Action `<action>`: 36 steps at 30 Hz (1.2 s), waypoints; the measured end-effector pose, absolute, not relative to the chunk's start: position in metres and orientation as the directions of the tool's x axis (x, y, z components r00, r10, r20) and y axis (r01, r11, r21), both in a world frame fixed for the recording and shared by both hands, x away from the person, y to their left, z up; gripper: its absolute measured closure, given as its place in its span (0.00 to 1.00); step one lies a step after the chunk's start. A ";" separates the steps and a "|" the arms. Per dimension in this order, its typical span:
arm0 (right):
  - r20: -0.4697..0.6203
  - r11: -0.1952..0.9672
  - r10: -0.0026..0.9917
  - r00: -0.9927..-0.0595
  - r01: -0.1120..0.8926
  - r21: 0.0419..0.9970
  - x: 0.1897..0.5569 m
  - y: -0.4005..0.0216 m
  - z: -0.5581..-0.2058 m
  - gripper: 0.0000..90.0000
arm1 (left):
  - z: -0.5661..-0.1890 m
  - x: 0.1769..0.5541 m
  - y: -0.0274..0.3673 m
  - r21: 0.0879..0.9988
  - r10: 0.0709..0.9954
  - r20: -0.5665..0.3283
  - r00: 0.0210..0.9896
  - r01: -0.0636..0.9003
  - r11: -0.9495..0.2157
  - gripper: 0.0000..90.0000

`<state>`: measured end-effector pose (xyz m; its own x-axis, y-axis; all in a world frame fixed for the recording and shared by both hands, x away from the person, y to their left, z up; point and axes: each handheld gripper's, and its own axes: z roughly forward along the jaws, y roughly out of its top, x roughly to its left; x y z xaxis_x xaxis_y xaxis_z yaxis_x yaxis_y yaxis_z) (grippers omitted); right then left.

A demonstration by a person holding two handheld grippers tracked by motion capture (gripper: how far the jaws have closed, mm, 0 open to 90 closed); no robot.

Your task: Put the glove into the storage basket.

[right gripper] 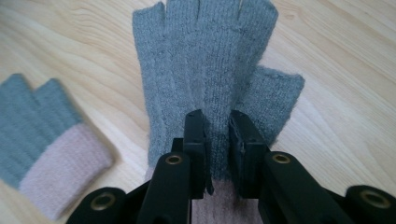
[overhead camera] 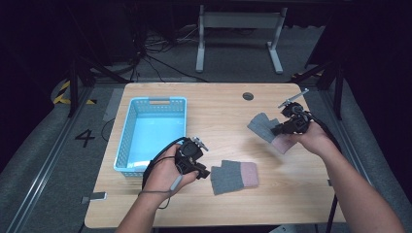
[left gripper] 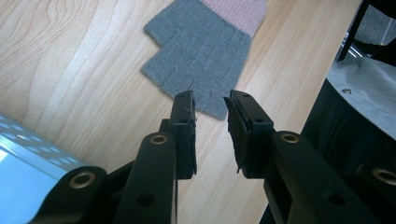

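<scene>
Right gripper view: gripper [right gripper: 217, 140] on glove [right gripper: 205, 70]

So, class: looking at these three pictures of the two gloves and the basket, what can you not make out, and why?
- Held glove: its pink cuff, right gripper view, hidden behind the right hand-held gripper.
- Glove on the table: cuff cut off by the top edge, left gripper view.
- Blue basket: near wall, high view, partly covered by the left hand.
- Left hand-held gripper: jaw gap too small to judge, high view.
</scene>
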<state>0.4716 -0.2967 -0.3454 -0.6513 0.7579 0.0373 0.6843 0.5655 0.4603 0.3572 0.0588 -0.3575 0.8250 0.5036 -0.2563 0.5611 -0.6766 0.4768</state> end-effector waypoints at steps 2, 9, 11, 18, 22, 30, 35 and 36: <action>0.036 0.579 0.744 -0.667 0.670 0.465 0.468 -0.292 -0.343 0.87 | -0.357 0.357 0.059 0.477 0.505 -0.255 0.825 0.561 -0.676 0.80; 0.031 0.625 0.692 -0.721 0.619 0.476 0.458 -0.277 -0.335 0.87 | -0.356 0.354 0.061 0.480 0.508 -0.247 0.825 0.560 -0.675 0.80; 0.025 0.643 0.670 -0.742 0.597 0.480 0.454 -0.270 -0.333 0.87 | -0.355 0.353 0.062 0.481 0.511 -0.245 0.824 0.561 -0.674 0.80; 0.012 0.699 0.590 -0.807 0.518 0.492 0.437 -0.246 -0.325 0.87 | -0.354 0.348 0.067 0.480 0.527 -0.242 0.815 0.572 -0.665 0.80; 0.010 0.724 0.549 -0.836 0.482 0.493 0.428 -0.237 -0.323 0.87 | -0.353 0.347 0.068 0.485 0.525 -0.240 0.816 0.570 -0.664 0.80; 0.004 0.759 0.492 -0.870 0.431 0.488 0.419 -0.226 -0.323 0.87 | -0.350 0.346 0.068 0.491 0.528 -0.237 0.816 0.569 -0.660 0.80; 0.012 0.771 0.465 -0.885 0.412 0.486 0.413 -0.219 -0.326 0.87 | -0.350 0.347 0.068 0.487 0.531 -0.237 0.814 0.572 -0.660 0.80; 0.014 0.774 0.459 -0.888 0.408 0.485 0.412 -0.218 -0.326 0.86 | -0.350 0.347 0.068 0.488 0.530 -0.237 0.814 0.571 -0.660 0.80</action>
<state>0.4119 -0.2180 -0.3265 -0.8882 0.4593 0.0139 0.4078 0.7739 0.4846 0.3466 0.0683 -0.3504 0.8144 0.5298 -0.2367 0.5712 -0.6600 0.4880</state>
